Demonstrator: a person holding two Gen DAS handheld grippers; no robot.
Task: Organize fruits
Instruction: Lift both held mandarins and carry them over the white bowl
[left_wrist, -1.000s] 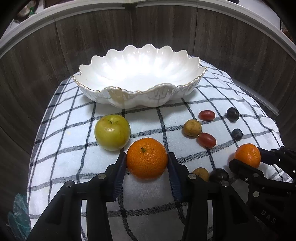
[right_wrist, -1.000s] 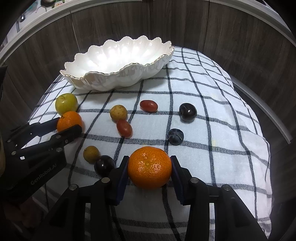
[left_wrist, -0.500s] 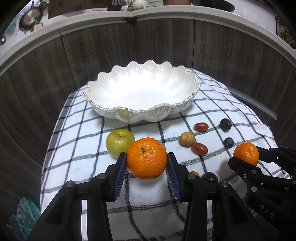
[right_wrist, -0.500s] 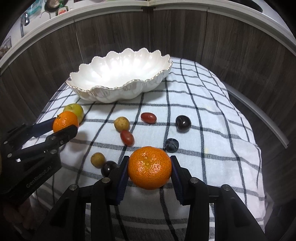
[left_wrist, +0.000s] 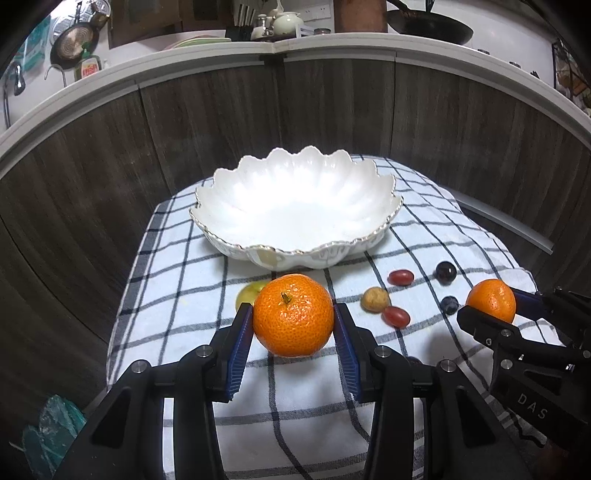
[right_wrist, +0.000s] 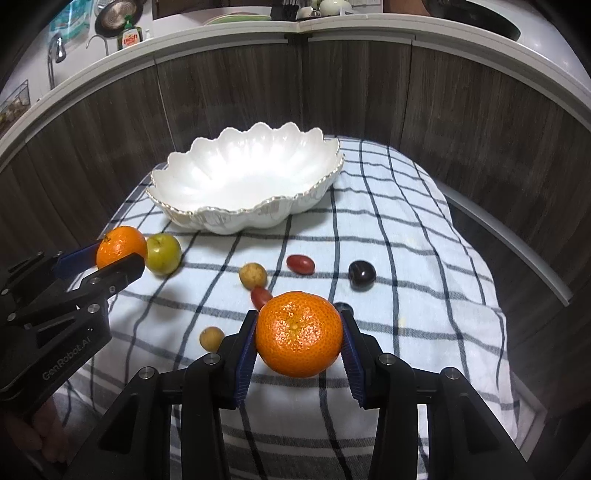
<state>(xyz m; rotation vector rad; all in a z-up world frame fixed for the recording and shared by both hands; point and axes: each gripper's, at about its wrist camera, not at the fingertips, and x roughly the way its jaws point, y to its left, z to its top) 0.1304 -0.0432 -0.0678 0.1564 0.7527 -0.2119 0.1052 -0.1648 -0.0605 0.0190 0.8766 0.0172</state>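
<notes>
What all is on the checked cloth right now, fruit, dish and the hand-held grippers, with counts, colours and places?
bowl: 1, white with gilt scalloped rim, back of cloth, empty
mandarins: 2, orange, one in each gripper
green apple: 1, left, near bowl
red grape tomatoes: 2, centre
tan round fruits: 2, centre and near left
dark plum: 1, right of centre
blueberry: 1, near plum
checked cloth: 1, white and navy
left hand-held gripper: black, holding mandarin
right hand-held gripper: black, holding mandarin

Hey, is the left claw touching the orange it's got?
Touching. The left wrist view shows the left claw with both blue pads pressed against the orange, no gap on either side.
</notes>
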